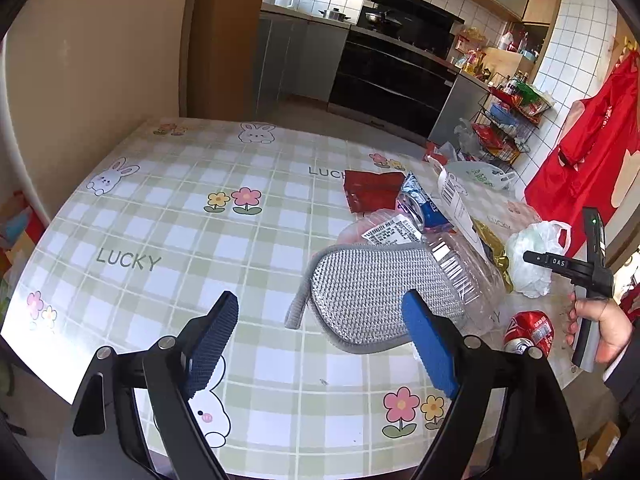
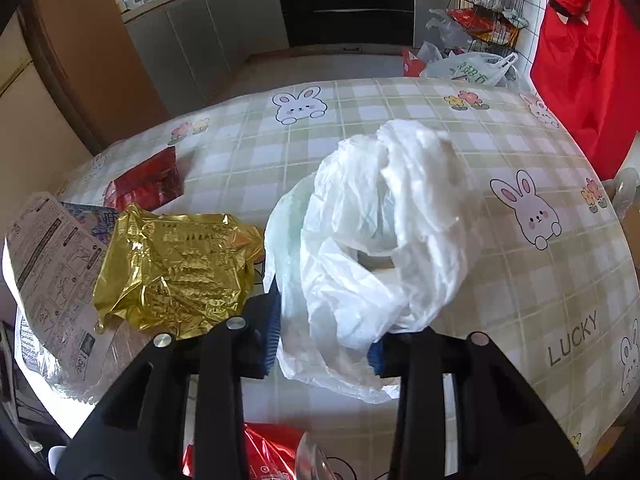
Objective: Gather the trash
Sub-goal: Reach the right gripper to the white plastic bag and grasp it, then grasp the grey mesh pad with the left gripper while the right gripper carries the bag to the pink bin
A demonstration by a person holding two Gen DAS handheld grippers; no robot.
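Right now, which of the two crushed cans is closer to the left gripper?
The red can, lying just right of the left gripper at the near table edge. The blue-and-silver can lies farther back in the pile, beside the red packet.

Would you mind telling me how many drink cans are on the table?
2: a red can at the near edge beside the hand, and a crushed blue can behind the clear container. Others may hide under the pile.
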